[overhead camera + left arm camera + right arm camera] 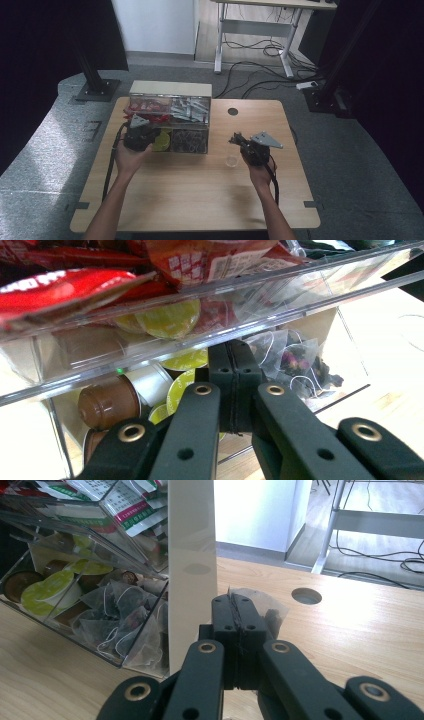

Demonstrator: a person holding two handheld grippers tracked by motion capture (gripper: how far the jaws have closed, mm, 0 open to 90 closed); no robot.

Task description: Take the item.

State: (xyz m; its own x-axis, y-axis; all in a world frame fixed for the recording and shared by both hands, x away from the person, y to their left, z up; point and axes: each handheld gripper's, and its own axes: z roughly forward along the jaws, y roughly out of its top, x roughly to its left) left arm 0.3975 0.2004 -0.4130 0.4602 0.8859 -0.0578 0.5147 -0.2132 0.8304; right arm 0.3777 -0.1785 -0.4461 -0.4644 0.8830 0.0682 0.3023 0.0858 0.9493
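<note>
1. Right gripper view: right claw (235, 602) pinched shut on a tea bag (272, 611), just right of the organizer (192, 555).
2. Carry level to the glass (231, 160), on the desk (200, 195) near the organizer's front right corner; release only above its mouth.
3. Left claw (232, 347) closed, apparently empty, at the organizer's front by the capsules (107, 402).
4. Avoid brushing the organizer's side wall; light glass, easily tipped.

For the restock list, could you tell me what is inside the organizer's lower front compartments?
The clear organizer holds coffee capsules in its left compartment and pyramid tea bags in its right one; anything beneath them is covered.
</note>
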